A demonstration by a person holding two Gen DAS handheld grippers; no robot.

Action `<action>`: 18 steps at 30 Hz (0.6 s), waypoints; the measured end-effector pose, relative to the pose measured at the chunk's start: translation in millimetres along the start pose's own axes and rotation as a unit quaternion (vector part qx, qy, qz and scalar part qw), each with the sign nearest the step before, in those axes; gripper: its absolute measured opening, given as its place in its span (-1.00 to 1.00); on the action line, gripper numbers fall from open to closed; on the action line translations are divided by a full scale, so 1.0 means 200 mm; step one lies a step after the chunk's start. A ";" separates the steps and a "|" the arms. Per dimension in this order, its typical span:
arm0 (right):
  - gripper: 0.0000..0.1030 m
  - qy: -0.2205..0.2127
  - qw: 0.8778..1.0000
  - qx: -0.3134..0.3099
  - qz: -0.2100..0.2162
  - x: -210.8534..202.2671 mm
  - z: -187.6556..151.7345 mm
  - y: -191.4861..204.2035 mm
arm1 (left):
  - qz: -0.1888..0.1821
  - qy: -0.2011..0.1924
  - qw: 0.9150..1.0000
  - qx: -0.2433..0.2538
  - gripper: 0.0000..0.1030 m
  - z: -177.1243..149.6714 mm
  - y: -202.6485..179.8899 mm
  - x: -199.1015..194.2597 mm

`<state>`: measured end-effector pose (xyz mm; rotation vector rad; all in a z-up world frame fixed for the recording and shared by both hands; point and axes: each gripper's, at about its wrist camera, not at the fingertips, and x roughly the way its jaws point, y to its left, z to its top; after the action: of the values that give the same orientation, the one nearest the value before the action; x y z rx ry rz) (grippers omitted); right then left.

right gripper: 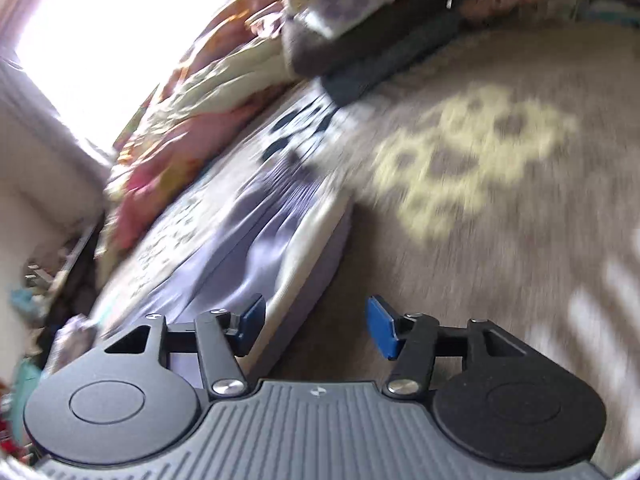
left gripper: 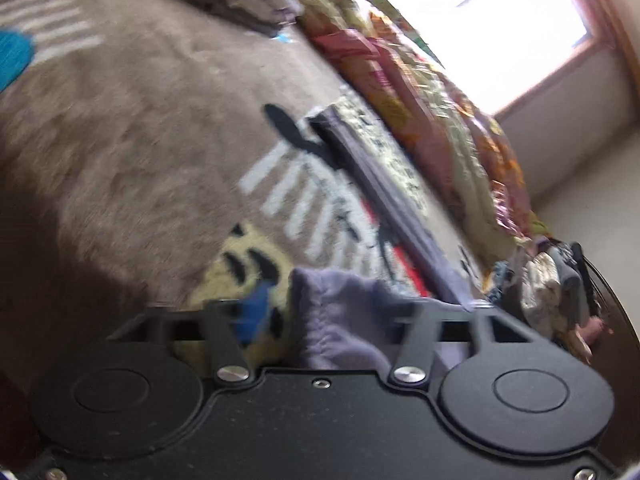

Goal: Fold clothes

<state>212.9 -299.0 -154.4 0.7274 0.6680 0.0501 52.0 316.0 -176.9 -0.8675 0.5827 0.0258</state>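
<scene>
The bed's fuzzy brown blanket (right gripper: 500, 240) has a yellow flower print and white stripes on it; along its far edge lies one bright flowery quilt (right gripper: 188, 92), bunched up under the window (left gripper: 480, 20) – and at the far corner sits one pile of folded clothes (right gripper: 360, 20), too blurry to count piece by piece. The purple garment (right gripper: 256, 224) lies flat on the blanket near the quilt, partly folded, with a pale layer under it; a loose purple flap of it bunches up right in front of the left gripper (left gripper: 320, 316). The left gripper's jaws stand about half open; the flap hides one blue pad, so I cannot tell if the pads touch it. The right gripper (right gripper: 316, 328) is half open too – two blue pads, nothing between them, just beside the garment's near edge.
</scene>
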 end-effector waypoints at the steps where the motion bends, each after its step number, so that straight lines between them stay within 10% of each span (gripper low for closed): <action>1: 0.12 -0.006 1.000 0.003 -0.008 0.04 0.05 -0.03 | 0.002 0.003 1.000 0.001 0.14 0.00 -0.02 0.01; 5: 0.27 -0.004 1.000 0.022 -0.010 0.16 0.22 -0.14 | 0.027 0.001 0.998 0.050 0.07 -0.04 -0.08 0.05; 7: 0.13 -0.003 1.000 0.000 -0.009 0.23 0.25 -0.11 | 0.046 0.001 0.996 0.081 -0.49 -0.04 -0.12 0.09; 8: -0.32 0.004 1.000 -0.008 -0.008 0.27 0.28 -0.08 | 0.050 0.005 0.995 0.087 -0.76 -0.04 -0.12 0.12; 15: -0.72 -0.021 0.992 0.098 0.075 0.04 0.24 -0.07 | 0.008 -0.017 0.999 0.042 -0.84 0.07 -0.10 0.05; 18: -0.72 0.008 0.997 0.062 0.037 0.01 0.17 -0.13 | 0.041 0.028 0.997 0.058 -0.78 0.07 -0.08 0.10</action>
<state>229.7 -338.4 -154.3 0.8720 0.6643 0.0830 79.7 310.4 -168.8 -0.7333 0.6662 0.0427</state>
